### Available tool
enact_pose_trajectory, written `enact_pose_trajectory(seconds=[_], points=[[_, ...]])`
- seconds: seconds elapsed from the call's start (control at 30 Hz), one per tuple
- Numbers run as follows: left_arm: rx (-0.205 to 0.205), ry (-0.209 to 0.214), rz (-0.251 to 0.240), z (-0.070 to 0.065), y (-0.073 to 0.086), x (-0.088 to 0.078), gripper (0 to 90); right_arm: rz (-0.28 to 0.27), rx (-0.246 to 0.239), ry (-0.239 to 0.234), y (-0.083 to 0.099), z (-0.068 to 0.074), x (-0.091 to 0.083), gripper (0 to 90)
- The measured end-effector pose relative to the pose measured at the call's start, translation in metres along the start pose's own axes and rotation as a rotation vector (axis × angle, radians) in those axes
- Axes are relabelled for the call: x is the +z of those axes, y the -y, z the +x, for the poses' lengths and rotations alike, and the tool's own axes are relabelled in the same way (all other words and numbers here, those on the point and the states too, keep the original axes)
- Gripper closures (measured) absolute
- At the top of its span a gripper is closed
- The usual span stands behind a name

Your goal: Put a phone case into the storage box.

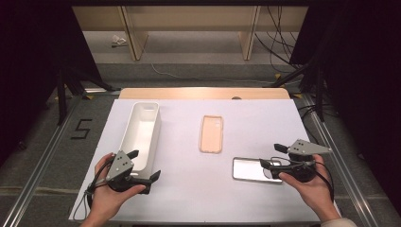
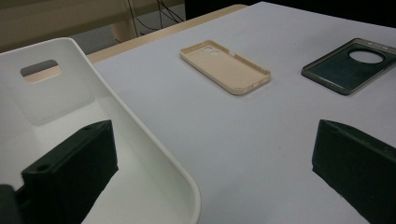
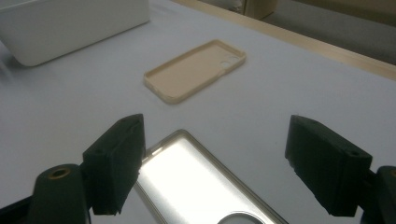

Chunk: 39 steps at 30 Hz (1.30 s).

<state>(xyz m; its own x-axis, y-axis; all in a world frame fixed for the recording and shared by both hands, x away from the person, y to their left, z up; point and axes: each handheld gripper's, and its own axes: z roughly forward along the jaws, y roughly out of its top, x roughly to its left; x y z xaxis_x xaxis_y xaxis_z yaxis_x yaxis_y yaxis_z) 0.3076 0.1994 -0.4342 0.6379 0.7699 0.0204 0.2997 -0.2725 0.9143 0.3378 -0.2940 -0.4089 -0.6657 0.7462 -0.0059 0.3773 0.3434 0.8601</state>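
A single black digit "5" [image 1: 82, 128] is marked on the grey floor [image 1: 42, 156], left of the worktop [image 1: 198, 189]. No other text, label or brand can be read anywhere.

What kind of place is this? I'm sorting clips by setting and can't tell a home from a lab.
Probably a lab or recording bay, not a home: a white-covered table between metal rails, dark curtains at both sides, loose cables on the floor behind, and a number marked on the floor.
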Motion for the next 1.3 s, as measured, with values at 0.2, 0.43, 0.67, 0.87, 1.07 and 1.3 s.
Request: enact_pose_trajectory(seconds=[0.2, 0.43, 0.67, 0.87, 1.07, 1.3], points=[[0.001, -0.003, -0.001, 0.000, 0.000, 0.000, 0.0, 0.004, -0.005, -0.001, 0.000, 0.001, 0.001, 25.1], [0.005, -0.002, 0.001, -0.001, 0.000, 0.000, 0.0, 0.141, -0.049, -0.070, -0.006, 0.020, 0.019, 79.2], [0.004, 0.000, -0.001, -0.001, 0.000, 0.000, 0.0, 0.341, -0.063, -0.134, -0.010, 0.046, 0.049, 90.0], [0.006, 0.002, 0.000, -0.001, 0.000, 0.000, 0.0, 0.462, -0.034, -0.164, -0.008, 0.052, 0.064, 90.0], [0.007, 0.006, 0.002, -0.001, 0.000, 0.001, 0.0, 0.531, -0.009, -0.134, -0.009, 0.054, 0.079, 90.0], [0.004, 0.007, 0.000, -0.001, 0.000, 0.001, 0.0, 0.597, 0.003, -0.093, -0.015, 0.055, 0.105, 90.0]])
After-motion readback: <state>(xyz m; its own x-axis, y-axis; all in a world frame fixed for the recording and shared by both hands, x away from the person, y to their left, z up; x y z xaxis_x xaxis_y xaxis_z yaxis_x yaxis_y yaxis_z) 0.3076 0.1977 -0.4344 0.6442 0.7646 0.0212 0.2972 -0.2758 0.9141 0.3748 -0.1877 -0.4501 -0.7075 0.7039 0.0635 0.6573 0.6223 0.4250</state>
